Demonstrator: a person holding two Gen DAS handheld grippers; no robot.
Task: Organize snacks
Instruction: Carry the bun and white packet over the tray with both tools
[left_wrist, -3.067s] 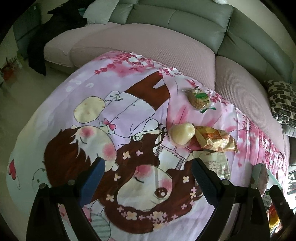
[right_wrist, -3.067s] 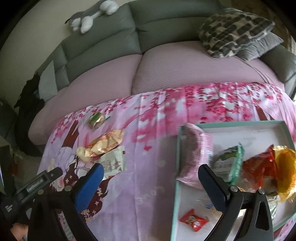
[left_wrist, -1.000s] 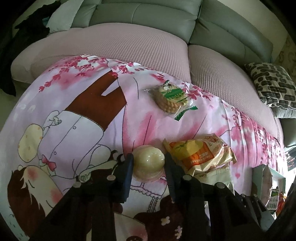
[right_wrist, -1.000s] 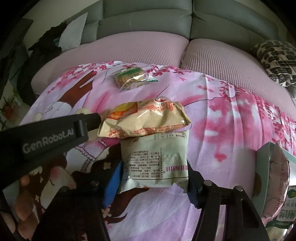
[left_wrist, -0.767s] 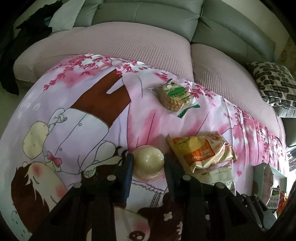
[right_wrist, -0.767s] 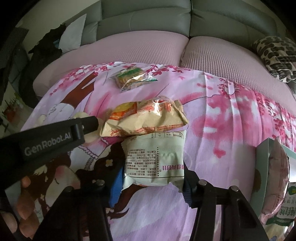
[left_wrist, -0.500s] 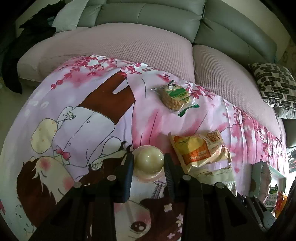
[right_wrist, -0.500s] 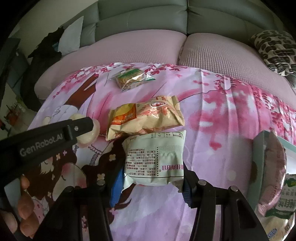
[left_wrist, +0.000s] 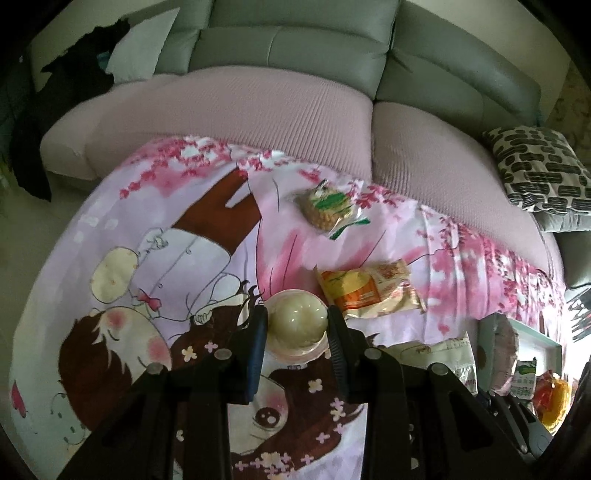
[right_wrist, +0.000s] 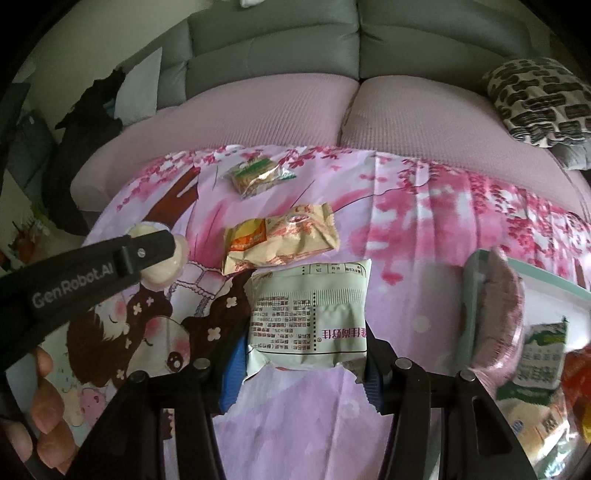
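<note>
With the left tongs (left_wrist: 297, 326) clamped on a pudding (left_wrist: 296, 321) and the right tongs (right_wrist: 301, 354) on a packet (right_wrist: 308, 319), both need carrying rightward to the tray (right_wrist: 546, 278).

"GenRobot.AI" in grey letters on the black side of the left gripper (right_wrist: 159, 254), seen from the right wrist. Pale green packet (right_wrist: 308, 317): printed table and Chinese characters, upside down, too small to read. Other wrappers: print illegible.

surface: pink cartoon cloth (left_wrist: 155, 206) | on it: cookie pack (left_wrist: 328, 208); orange packet (left_wrist: 369, 291); tray (right_wrist: 469, 306)
</note>
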